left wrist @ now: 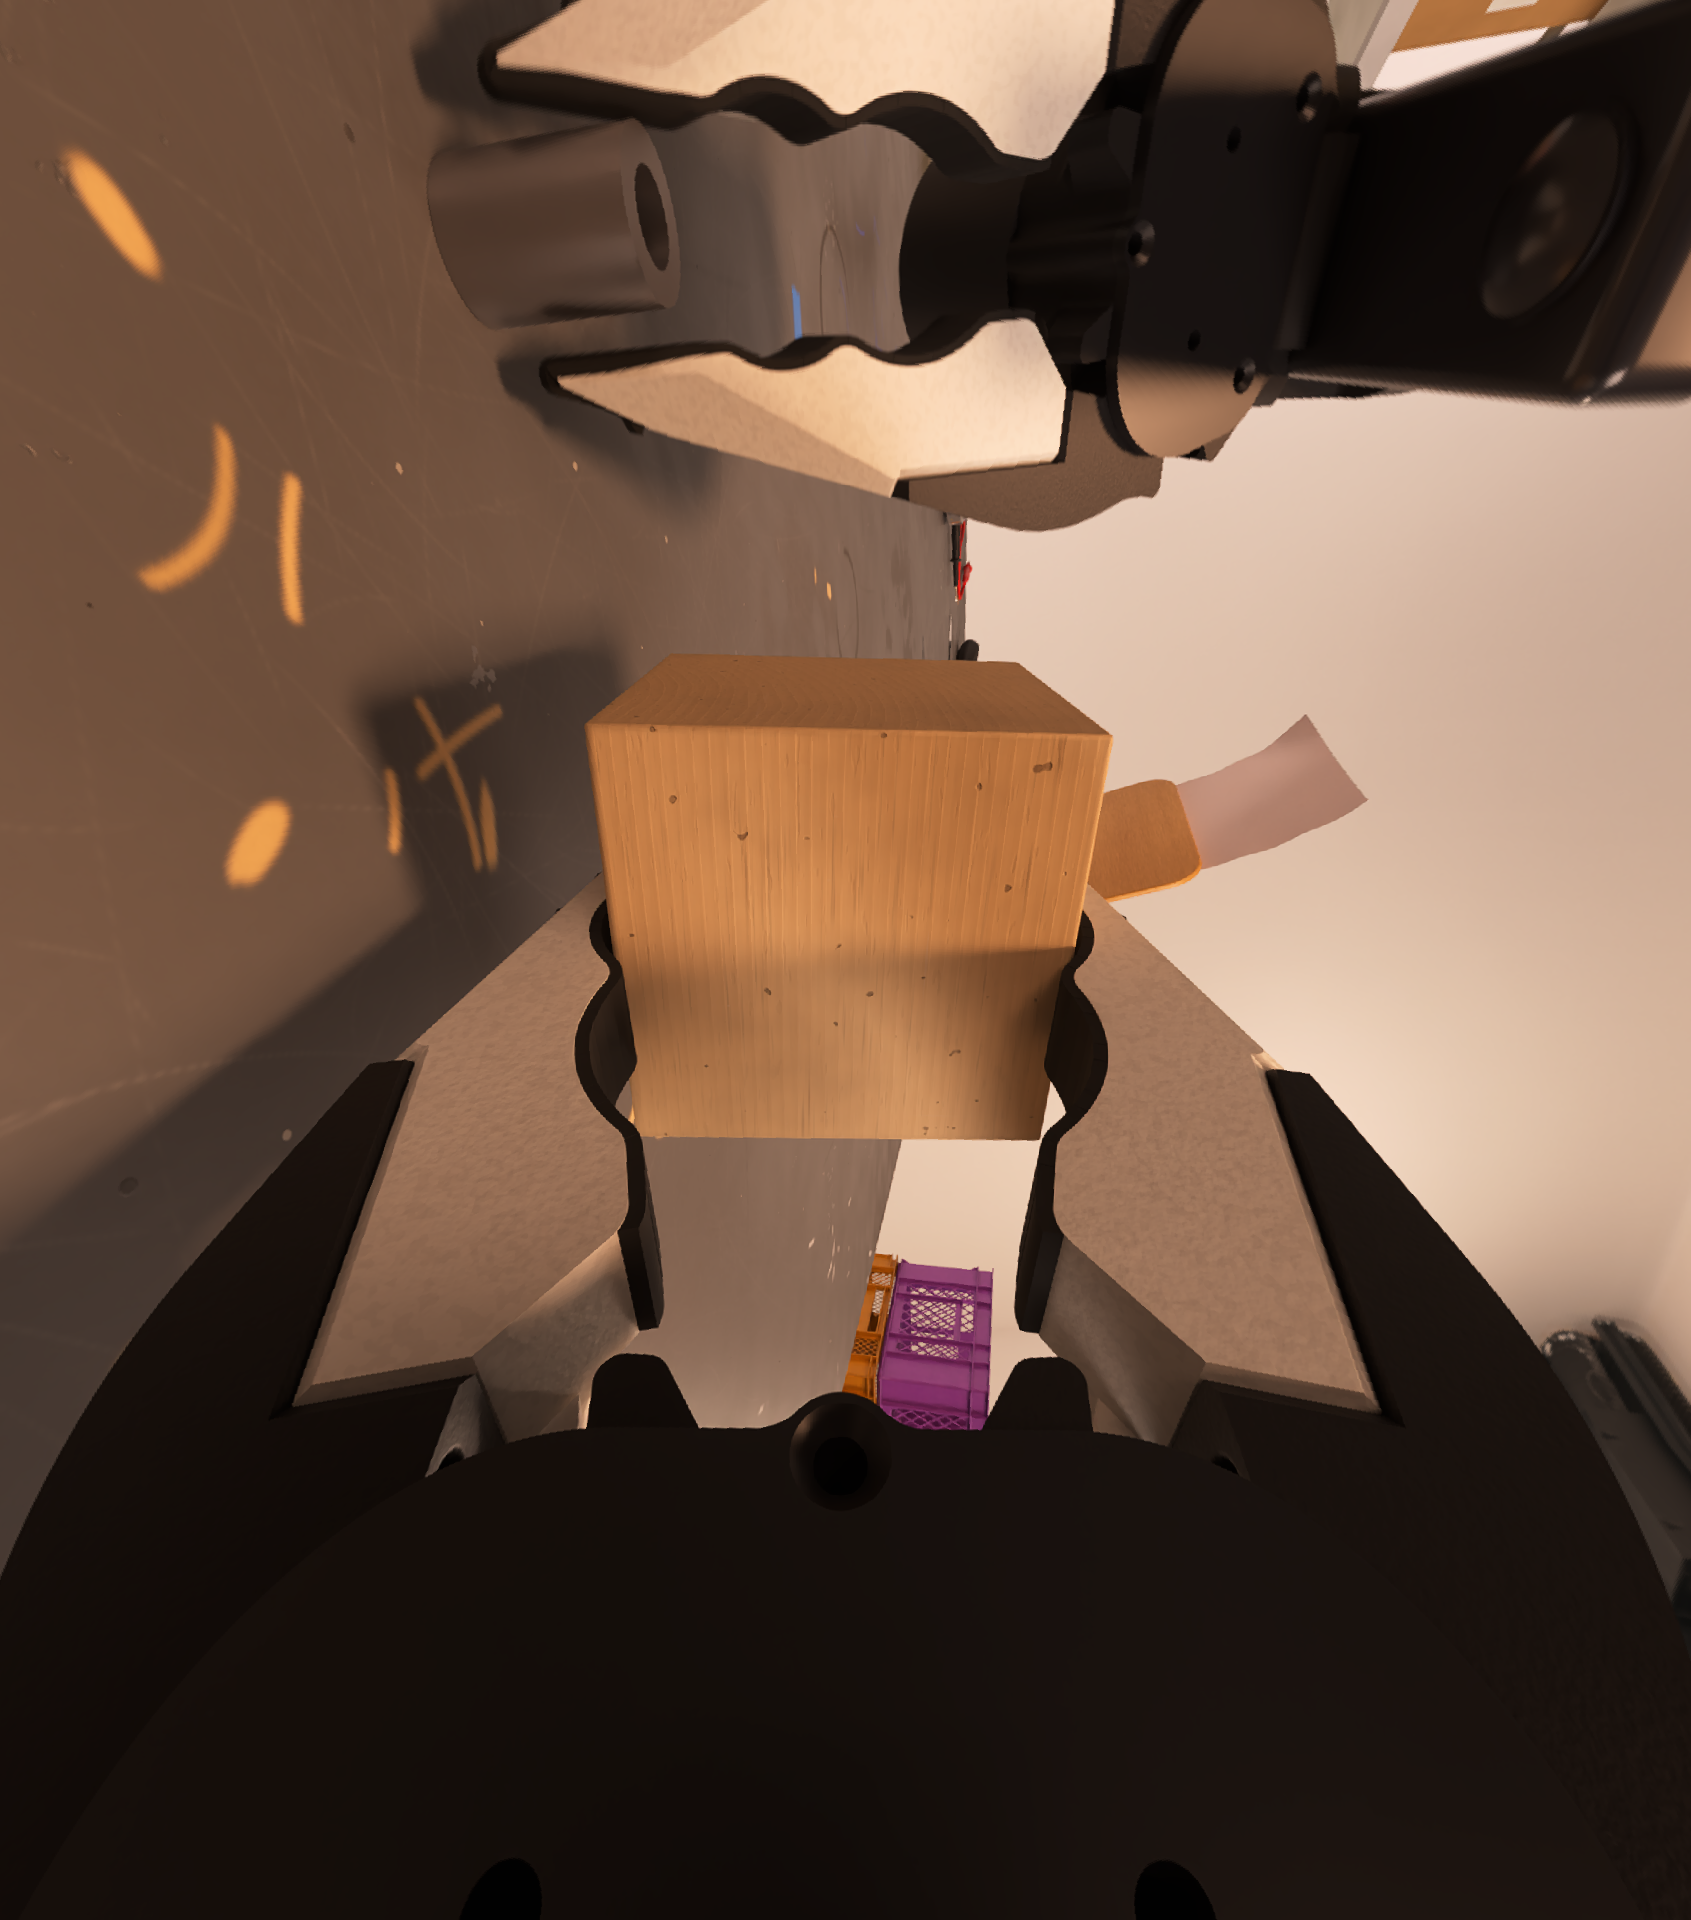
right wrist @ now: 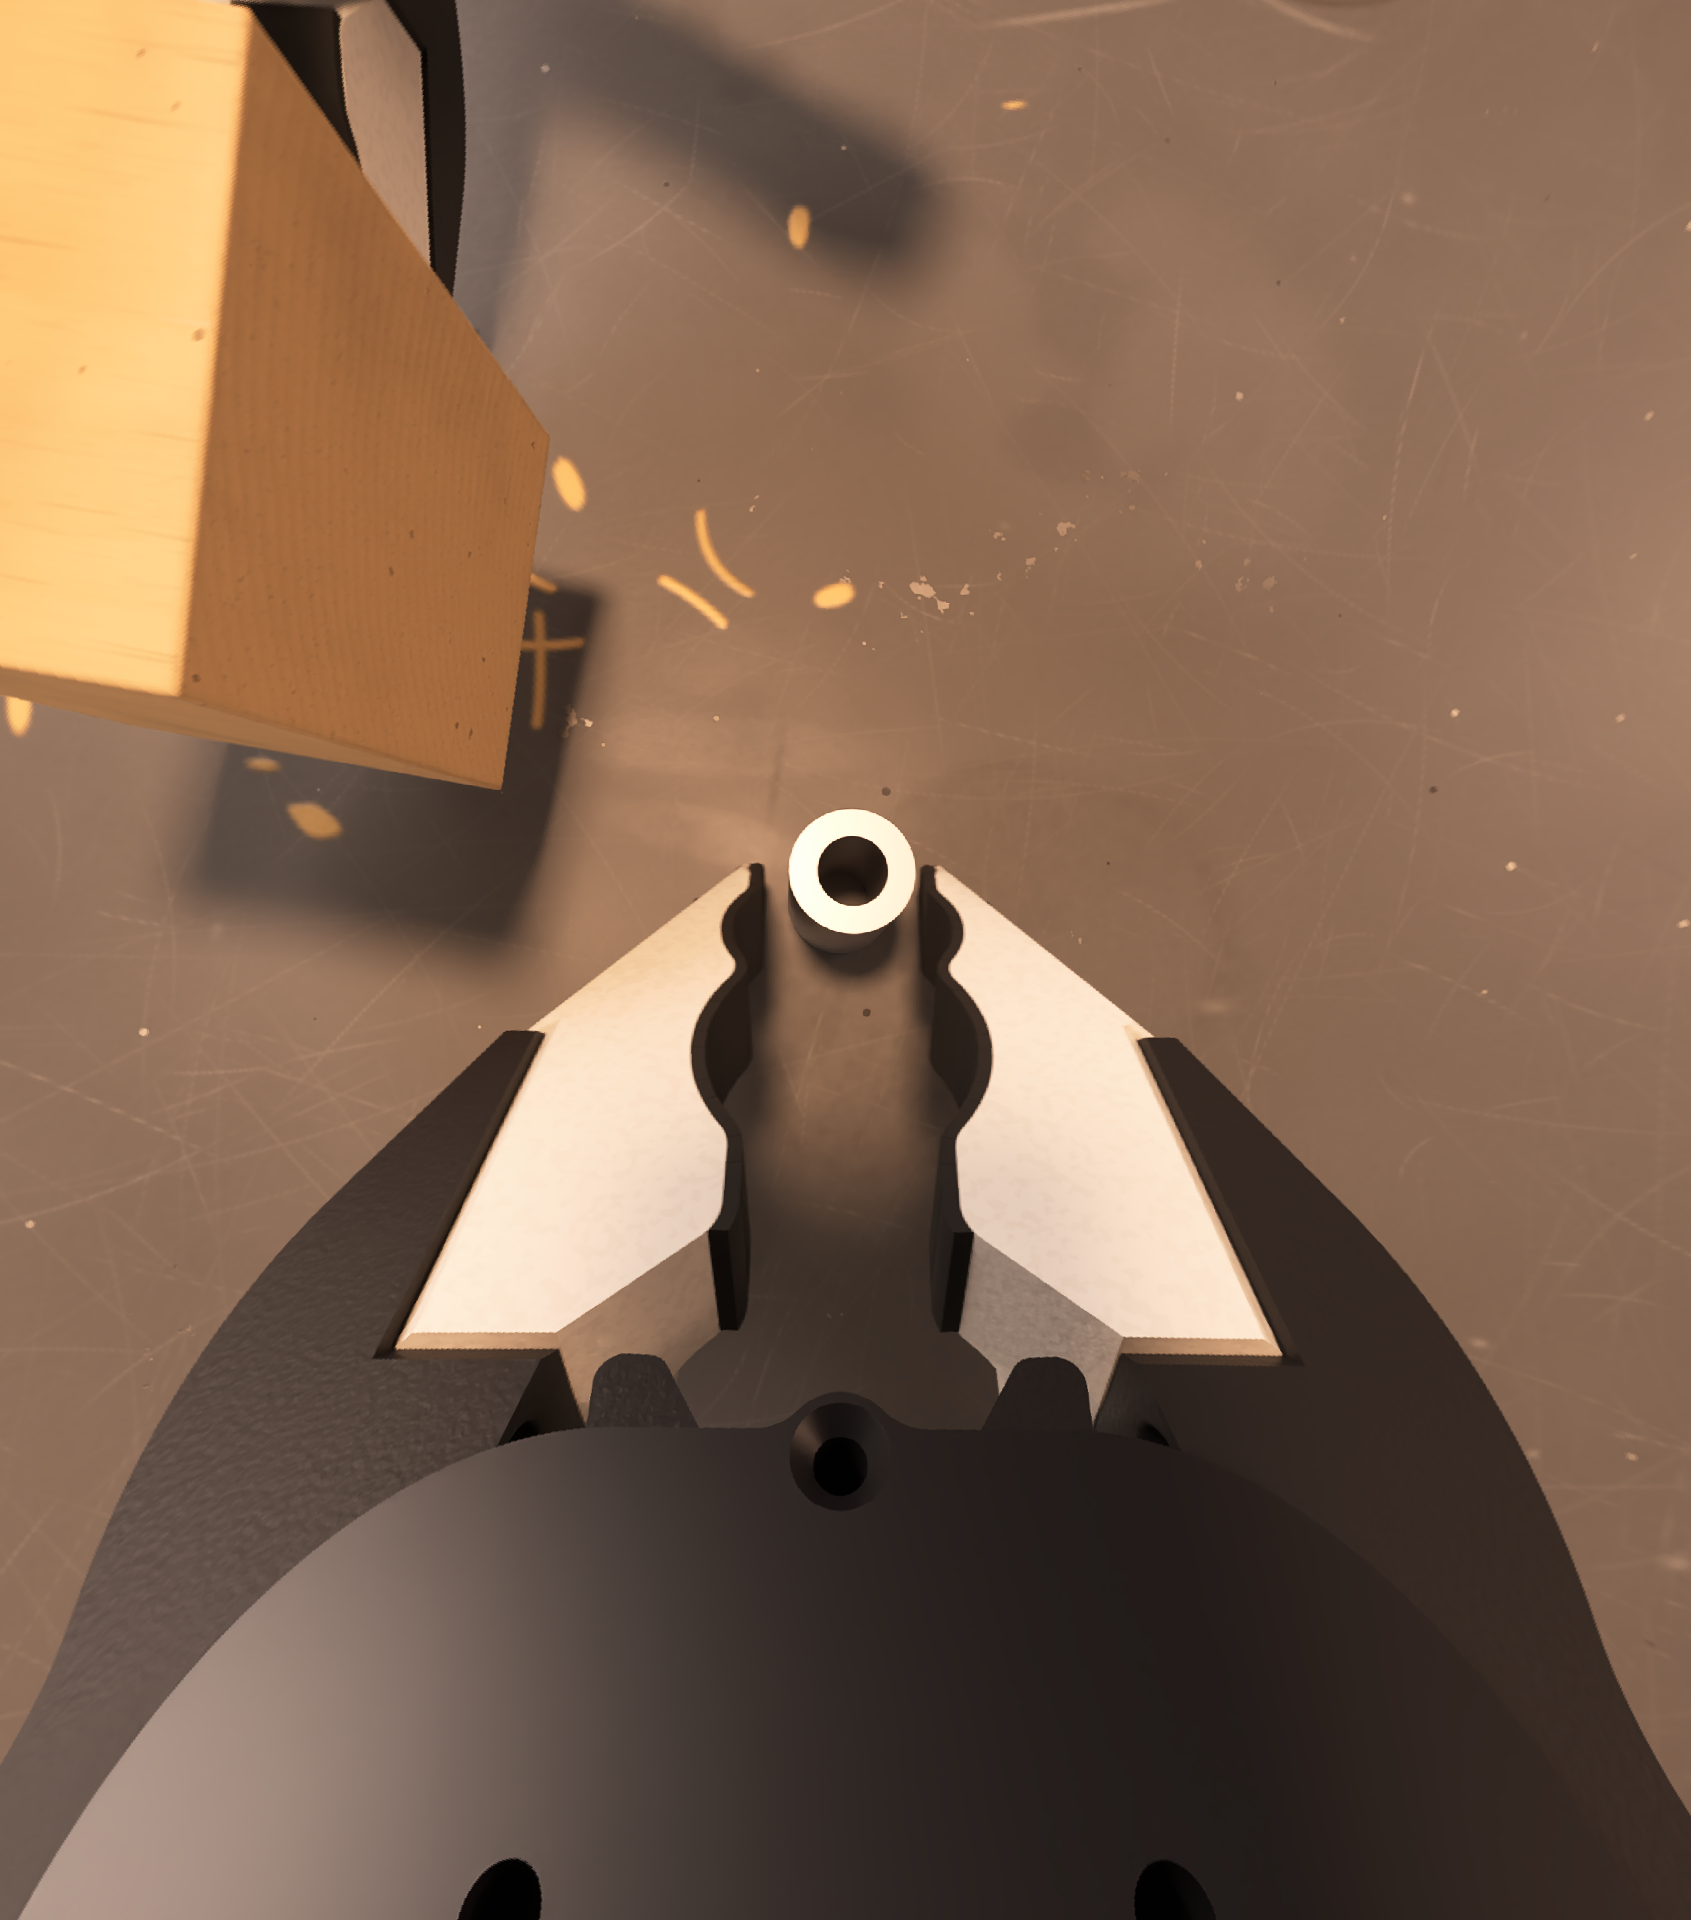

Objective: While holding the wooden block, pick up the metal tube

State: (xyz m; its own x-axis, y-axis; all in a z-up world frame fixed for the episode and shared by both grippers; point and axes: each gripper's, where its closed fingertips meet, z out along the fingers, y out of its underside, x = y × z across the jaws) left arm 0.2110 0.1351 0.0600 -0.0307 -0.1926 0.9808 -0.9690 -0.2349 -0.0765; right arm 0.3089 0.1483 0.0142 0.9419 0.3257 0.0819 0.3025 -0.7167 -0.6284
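Observation:
My left gripper (left wrist: 841, 920) is shut on the wooden block (left wrist: 841, 904), a light cube held above the table. The block also shows at the upper left of the right wrist view (right wrist: 197, 364), with one left-gripper finger behind it. The metal tube (right wrist: 851, 873), a short grey cylinder with a bore, stands upright on the table. My right gripper (right wrist: 841, 883) points down at it, open, with a fingertip on each side and small gaps. In the left wrist view the right gripper (left wrist: 524, 223) straddles the tube (left wrist: 550, 223).
The scratched brown metal table (right wrist: 1340, 623) carries the block's dark shadow (right wrist: 384, 831). Beyond the table's edge are a purple crate (left wrist: 934, 1340) beside an orange crate (left wrist: 867, 1330), and dark rails (left wrist: 1672, 1507) at the far right.

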